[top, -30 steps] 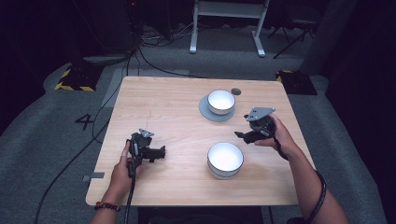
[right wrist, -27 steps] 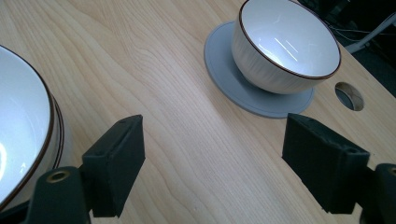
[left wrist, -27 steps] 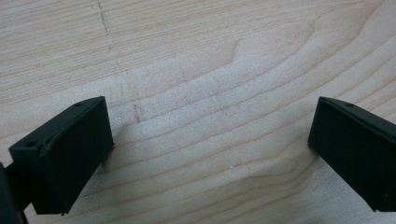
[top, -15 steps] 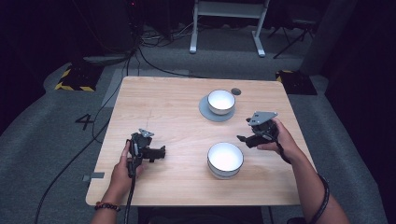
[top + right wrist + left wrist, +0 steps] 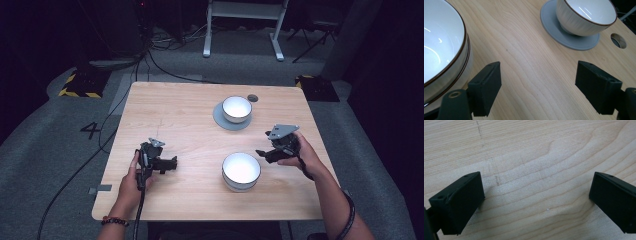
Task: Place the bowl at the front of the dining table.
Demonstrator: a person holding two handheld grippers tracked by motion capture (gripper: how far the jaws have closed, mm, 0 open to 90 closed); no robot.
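Setting: dark studio floor with cables and hazard-striped blocks around a pale wooden tabletop (image 5: pixel 165 115) with a round hole near its far edge.

Left hand-held gripper (image 5: pixel 172 163): low over bare wood on the left half of the tabletop, jaws spread wide with nothing between them; the left gripper view gives plain grain between the two black pads. It sits where it was a second ago.

Near bowl: wide white ceramic bowl with a thin brown rim (image 5: pixel 241 170), standing right of centre toward the person's edge, empty inside.

Far bowl: smaller white ribbed bowl (image 5: pixel 236 108) upright on a round grey saucer (image 5: pixel 220 120), toward the far edge, well apart from the near bowl.

Right hand-held gripper (image 5: pixel 260 152): jaws wide apart and holding nothing, tips pointing left, just beside the near bowl's right flank; in the right gripper view that bowl (image 5: pixel 441 45) lies next to one jaw.

Change: over the last second the right hand-held gripper has drifted down from beside the saucer toward the near bowl.

Meaning: probably an approach to the near bowl's rim; no contact yet.
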